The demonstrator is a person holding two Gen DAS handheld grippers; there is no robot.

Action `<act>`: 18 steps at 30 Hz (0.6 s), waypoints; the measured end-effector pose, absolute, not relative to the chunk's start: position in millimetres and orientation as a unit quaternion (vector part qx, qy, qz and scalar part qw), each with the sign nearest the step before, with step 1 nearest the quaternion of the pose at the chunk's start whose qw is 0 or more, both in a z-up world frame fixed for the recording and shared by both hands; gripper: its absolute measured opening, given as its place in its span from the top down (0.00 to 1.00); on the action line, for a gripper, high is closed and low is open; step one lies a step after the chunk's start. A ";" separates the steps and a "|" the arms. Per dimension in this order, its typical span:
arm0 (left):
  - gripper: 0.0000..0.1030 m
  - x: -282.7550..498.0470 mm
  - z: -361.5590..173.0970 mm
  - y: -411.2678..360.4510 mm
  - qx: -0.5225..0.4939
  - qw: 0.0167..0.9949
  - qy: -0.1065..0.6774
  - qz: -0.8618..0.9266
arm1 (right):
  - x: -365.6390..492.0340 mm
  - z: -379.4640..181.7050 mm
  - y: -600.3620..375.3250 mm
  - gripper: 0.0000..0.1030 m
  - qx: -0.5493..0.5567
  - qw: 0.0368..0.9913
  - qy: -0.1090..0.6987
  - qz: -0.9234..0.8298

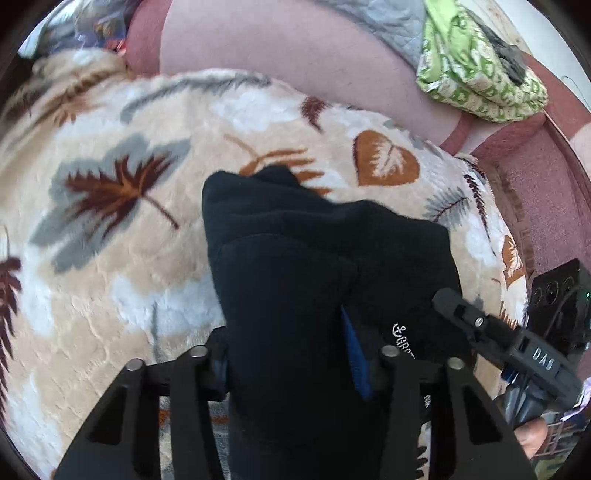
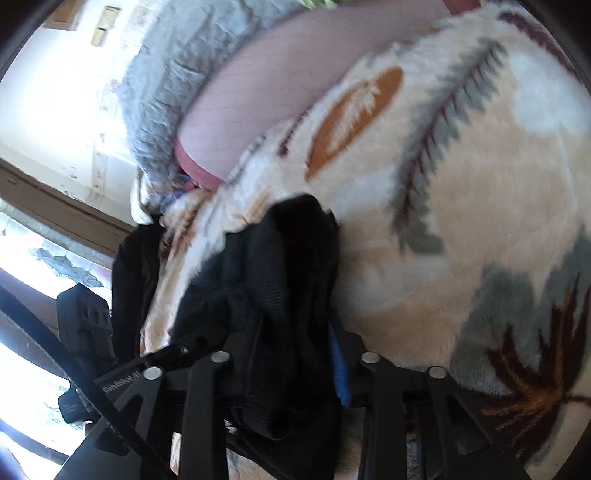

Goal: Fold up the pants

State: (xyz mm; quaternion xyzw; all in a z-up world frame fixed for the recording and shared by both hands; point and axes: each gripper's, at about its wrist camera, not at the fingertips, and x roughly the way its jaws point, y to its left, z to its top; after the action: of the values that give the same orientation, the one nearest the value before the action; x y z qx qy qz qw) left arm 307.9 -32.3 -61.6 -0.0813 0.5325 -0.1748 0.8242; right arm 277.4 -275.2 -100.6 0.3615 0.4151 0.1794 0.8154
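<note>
The black pants [image 1: 314, 258] hang bunched over a cream blanket with a leaf pattern [image 1: 110, 206]. My left gripper [image 1: 295, 369] is shut on the pants, with black cloth and white lettering draped between its fingers. My right gripper [image 2: 288, 369] is shut on another bunch of the same pants [image 2: 280, 266], lifted near the blanket's edge. The right gripper also shows at the lower right of the left wrist view [image 1: 465, 314], close beside the pants. The fingertips are hidden by cloth in both views.
A pink pillow [image 1: 295, 55] lies behind the blanket, with a grey quilt [image 1: 388, 22] and a green patterned cloth [image 1: 476, 70] at the back right. The maroon sofa edge [image 1: 535, 184] runs down the right. A window and wall [image 2: 48, 110] are at the left.
</note>
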 end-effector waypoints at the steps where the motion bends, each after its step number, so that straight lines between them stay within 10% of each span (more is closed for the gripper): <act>1: 0.56 309.5 -58.8 -31.2 -0.083 0.826 0.529 -0.177 | 277.0 -96.0 -277.9 0.73 0.367 0.817 0.405 0.183; 7: 0.25 316.1 -80.4 -27.2 -0.076 0.825 0.544 -0.132 | 281.5 -98.8 -282.9 0.62 0.338 0.819 0.445 0.132; 18: 0.24 228.0 -14.9 8.3 -0.060 0.868 0.480 -0.112 | 275.8 -88.8 -281.3 0.40 0.246 0.851 0.461 0.050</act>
State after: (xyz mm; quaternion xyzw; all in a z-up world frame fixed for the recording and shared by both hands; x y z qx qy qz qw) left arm 228.1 8.3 -14.9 -0.0600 0.4804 -0.1124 0.8678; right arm 275.8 -281.3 -88.8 0.2456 0.4607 0.0504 0.8514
